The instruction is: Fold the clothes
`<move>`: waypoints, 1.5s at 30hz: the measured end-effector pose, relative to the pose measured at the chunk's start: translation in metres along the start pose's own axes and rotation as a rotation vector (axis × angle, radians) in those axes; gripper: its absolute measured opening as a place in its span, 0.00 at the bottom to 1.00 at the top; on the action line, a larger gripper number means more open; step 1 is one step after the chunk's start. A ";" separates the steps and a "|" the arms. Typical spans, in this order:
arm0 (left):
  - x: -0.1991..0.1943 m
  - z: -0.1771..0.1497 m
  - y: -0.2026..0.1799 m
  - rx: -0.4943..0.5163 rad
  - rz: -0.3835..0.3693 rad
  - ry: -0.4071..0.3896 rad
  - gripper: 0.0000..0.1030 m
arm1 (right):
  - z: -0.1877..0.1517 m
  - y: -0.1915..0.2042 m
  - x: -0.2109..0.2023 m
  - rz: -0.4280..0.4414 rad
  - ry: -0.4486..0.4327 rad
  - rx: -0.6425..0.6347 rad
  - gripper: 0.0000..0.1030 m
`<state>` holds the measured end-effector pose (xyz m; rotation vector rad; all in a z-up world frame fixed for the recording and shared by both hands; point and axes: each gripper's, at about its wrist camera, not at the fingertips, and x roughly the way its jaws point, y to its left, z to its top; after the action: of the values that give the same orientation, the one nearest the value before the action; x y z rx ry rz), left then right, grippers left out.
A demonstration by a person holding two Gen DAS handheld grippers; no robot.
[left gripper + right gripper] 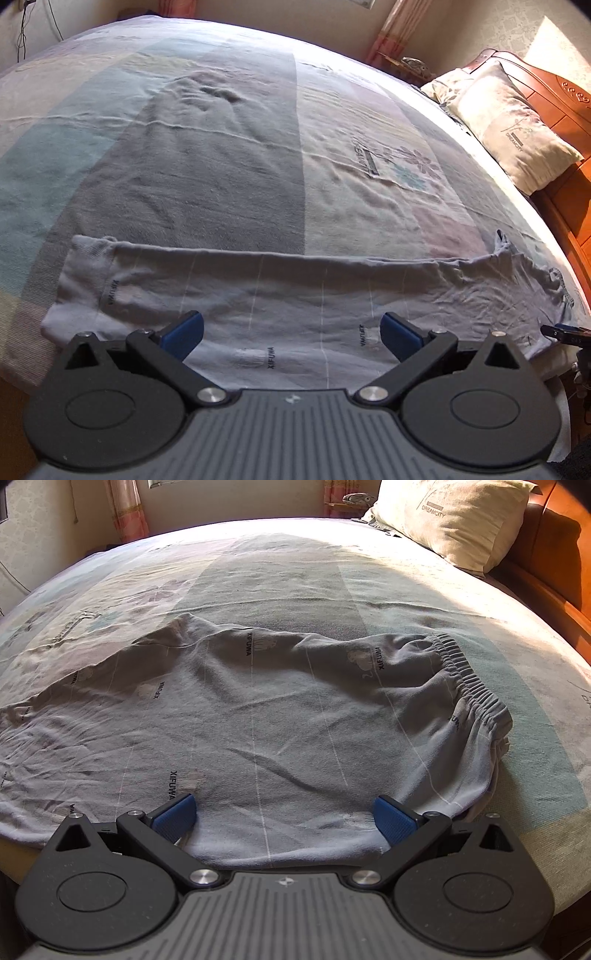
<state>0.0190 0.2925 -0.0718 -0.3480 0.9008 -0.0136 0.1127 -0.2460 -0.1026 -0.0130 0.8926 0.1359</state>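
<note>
Left tongs (291, 334) and right tongs (284, 816) gape over the grey trousers (280, 716).

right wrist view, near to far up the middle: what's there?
Right claw → grey pants → bedsheet → curtain at the far wall.

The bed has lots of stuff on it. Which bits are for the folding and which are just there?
For the folding:
grey trousers
left gripper, open
right gripper, open

Just there:
pillow
bedsheet
wooden headboard
curtain
</note>
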 end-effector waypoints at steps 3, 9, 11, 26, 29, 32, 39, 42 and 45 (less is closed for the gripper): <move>0.013 -0.018 0.011 -0.057 0.077 0.070 0.98 | -0.001 -0.001 0.000 0.003 -0.002 -0.002 1.00; -0.006 -0.024 -0.005 0.101 0.253 0.049 0.98 | -0.002 -0.002 -0.001 0.012 -0.010 -0.012 1.00; -0.006 -0.021 -0.024 0.171 0.229 0.028 0.98 | -0.002 -0.002 -0.001 0.012 -0.013 -0.012 1.00; 0.025 -0.042 -0.064 0.338 0.206 0.089 0.99 | -0.003 0.000 -0.001 0.001 -0.021 -0.005 1.00; 0.015 -0.025 -0.064 0.306 0.202 0.057 0.99 | -0.003 0.000 -0.001 0.001 -0.026 -0.003 1.00; 0.019 0.002 -0.080 0.232 0.026 0.017 0.99 | -0.004 0.000 -0.001 -0.001 -0.029 0.000 1.00; 0.085 0.024 -0.132 0.211 -0.202 0.055 0.99 | -0.005 0.000 -0.001 -0.004 -0.035 0.005 1.00; 0.105 0.025 -0.128 0.198 -0.124 0.036 0.99 | -0.005 0.000 -0.001 -0.004 -0.037 0.006 1.00; 0.104 0.033 -0.113 0.187 -0.149 0.010 0.99 | -0.005 0.000 -0.001 -0.003 -0.038 0.005 1.00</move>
<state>0.1242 0.1795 -0.0986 -0.2402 0.8742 -0.2357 0.1084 -0.2468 -0.1050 -0.0067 0.8550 0.1310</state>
